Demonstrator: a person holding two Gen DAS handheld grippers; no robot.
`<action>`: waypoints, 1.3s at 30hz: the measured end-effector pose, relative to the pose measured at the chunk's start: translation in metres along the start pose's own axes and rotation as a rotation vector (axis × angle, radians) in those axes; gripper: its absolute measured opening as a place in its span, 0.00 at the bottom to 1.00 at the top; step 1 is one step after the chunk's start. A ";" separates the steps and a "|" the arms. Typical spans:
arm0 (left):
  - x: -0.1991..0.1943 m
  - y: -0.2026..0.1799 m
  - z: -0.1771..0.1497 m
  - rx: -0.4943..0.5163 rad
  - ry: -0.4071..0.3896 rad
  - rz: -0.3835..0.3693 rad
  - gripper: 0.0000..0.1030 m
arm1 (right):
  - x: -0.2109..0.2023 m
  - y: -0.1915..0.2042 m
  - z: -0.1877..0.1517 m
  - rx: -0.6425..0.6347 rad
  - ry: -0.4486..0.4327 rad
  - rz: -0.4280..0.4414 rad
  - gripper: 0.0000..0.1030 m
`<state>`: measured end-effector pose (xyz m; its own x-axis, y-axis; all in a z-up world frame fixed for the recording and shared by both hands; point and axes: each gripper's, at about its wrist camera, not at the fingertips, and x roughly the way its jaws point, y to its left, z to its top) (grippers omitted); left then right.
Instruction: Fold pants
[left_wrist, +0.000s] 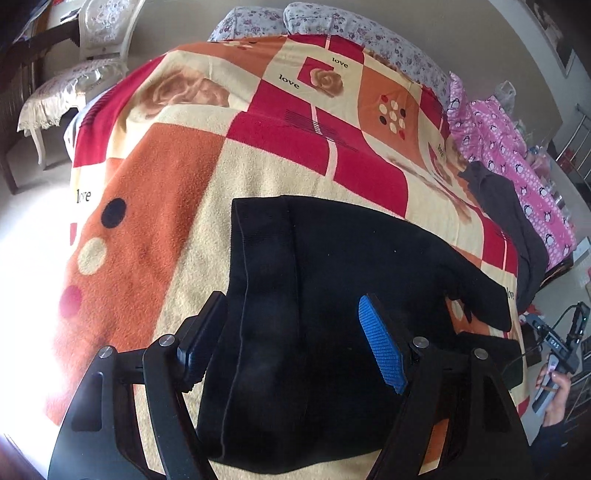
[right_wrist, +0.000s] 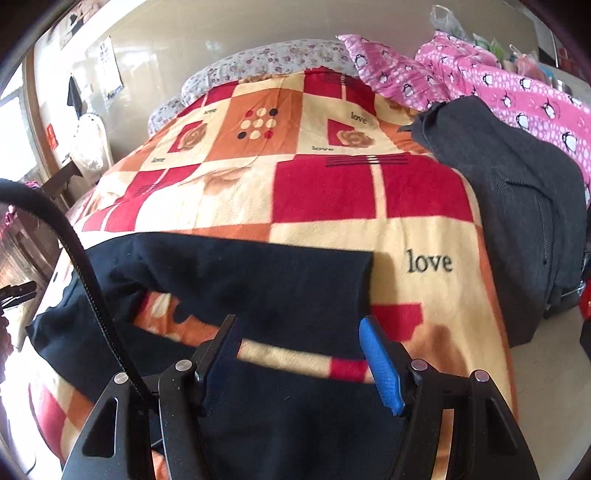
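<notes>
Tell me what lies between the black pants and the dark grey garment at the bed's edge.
Only bare blanket with a "love" print separates the black pants from the grey garment, seen in the right wrist view.

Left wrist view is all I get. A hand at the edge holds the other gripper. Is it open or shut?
Observer: Open. The right gripper has its pads apart above the pants, and nothing looks pinched.
Operator: What's between its fingers?
Observer: A strip of blanket shows there, with pants cloth on both sides of it.
Operator: Anything on the wall over there?
Observer: Yes, a paper sheet hangs on the wall beyond the bed's far left corner.
</notes>
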<state>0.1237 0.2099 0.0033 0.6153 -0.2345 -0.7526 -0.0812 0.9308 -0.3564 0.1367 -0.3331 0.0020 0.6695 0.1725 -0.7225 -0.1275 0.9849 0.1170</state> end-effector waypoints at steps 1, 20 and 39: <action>0.004 0.001 0.005 -0.001 0.005 -0.002 0.72 | 0.005 -0.005 0.005 0.007 0.009 -0.003 0.62; 0.077 0.042 0.074 0.003 0.083 0.032 0.72 | 0.060 -0.041 0.028 0.128 0.053 0.075 0.64; 0.115 0.010 0.068 0.208 0.179 0.054 0.74 | 0.089 -0.075 0.048 0.185 0.101 0.088 0.67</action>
<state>0.2471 0.2116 -0.0495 0.4643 -0.2114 -0.8601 0.0635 0.9765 -0.2058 0.2406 -0.3914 -0.0385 0.5835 0.2644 -0.7678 -0.0391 0.9536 0.2987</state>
